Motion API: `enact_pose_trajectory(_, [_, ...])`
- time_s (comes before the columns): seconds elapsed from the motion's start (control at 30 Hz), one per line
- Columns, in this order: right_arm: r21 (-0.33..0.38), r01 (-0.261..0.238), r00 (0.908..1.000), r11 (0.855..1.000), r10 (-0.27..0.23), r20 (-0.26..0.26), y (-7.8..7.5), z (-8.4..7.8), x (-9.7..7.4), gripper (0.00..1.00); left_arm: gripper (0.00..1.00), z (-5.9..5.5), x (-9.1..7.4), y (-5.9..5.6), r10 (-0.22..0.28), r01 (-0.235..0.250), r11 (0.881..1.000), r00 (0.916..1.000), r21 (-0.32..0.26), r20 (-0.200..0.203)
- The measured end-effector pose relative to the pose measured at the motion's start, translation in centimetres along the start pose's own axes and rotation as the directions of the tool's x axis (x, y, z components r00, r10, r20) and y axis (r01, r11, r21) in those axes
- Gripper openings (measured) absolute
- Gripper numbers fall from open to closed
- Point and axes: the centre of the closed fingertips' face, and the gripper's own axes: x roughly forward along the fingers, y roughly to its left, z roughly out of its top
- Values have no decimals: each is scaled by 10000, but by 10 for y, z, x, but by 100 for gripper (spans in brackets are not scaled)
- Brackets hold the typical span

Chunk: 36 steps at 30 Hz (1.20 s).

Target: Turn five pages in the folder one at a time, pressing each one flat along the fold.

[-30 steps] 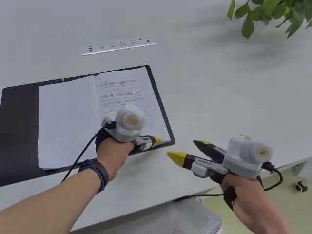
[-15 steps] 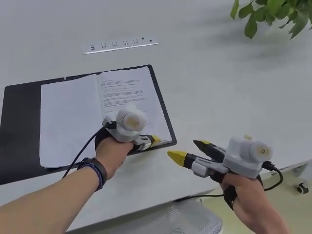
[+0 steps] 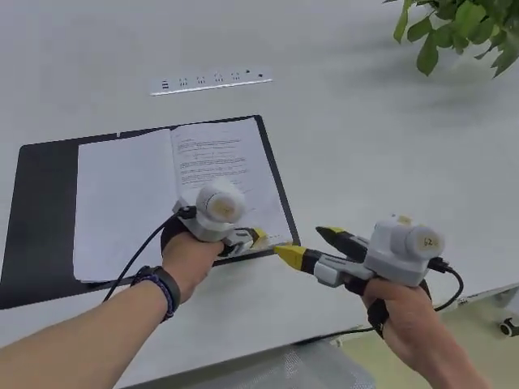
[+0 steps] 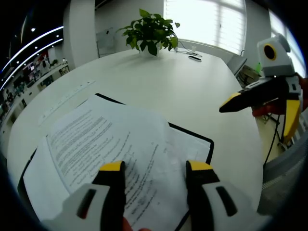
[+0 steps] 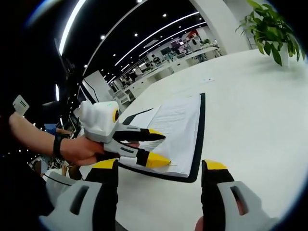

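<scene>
One black folder (image 3: pixel 40 219) lies open and flat on the smooth white table (image 3: pixel 365 146). Two paper faces show: one printed page (image 3: pixel 223 174) and one blank sheet (image 3: pixel 122 203).

Left gripper (image 3: pixel 247 238), jaws spread, sits over the printed page's near corner.

Right gripper (image 3: pixel 306 243), jaws spread, holds nothing and hangs just beside that corner.

Also present: one slim power strip (image 3: pixel 211 81) and one leafy plant (image 3: pixel 462 28).

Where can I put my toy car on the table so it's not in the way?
The wide bare table between the folder and the plant is free, and behind the power strip too. It's crowded at the folder's near right corner, where the left gripper and right gripper sit close.
</scene>
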Motion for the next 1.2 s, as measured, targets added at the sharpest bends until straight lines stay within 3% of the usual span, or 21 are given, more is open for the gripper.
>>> enact_pose_trajectory(0.2, [105,-264,9995,9996,262,189,-5,17,23,66,50,0,0,0,-39,39,10000,10000,-9,24])
enact_pose_trajectory(0.37, [666,-718,9964,9952,686,494,-8,31,47,61,50,0,0,0,-31,32,10000,9999,-76,109])
enact_pose_trajectory(0.67, [1092,-905,9954,9899,864,421,-17,38,72,60,50,-1,-1,-1,8,-4,9997,9999,-250,161])
enact_pose_trajectory(1.0, [1287,-1028,9947,9863,1019,138,-16,32,82,55,49,-3,-3,-3,-34,38,9995,9999,-317,119])
enact_pose_trajectory(1.2, [1205,-998,9946,9877,1024,-158,-11,18,81,48,52,-5,-7,-8,-260,260,9984,9997,-494,-9])
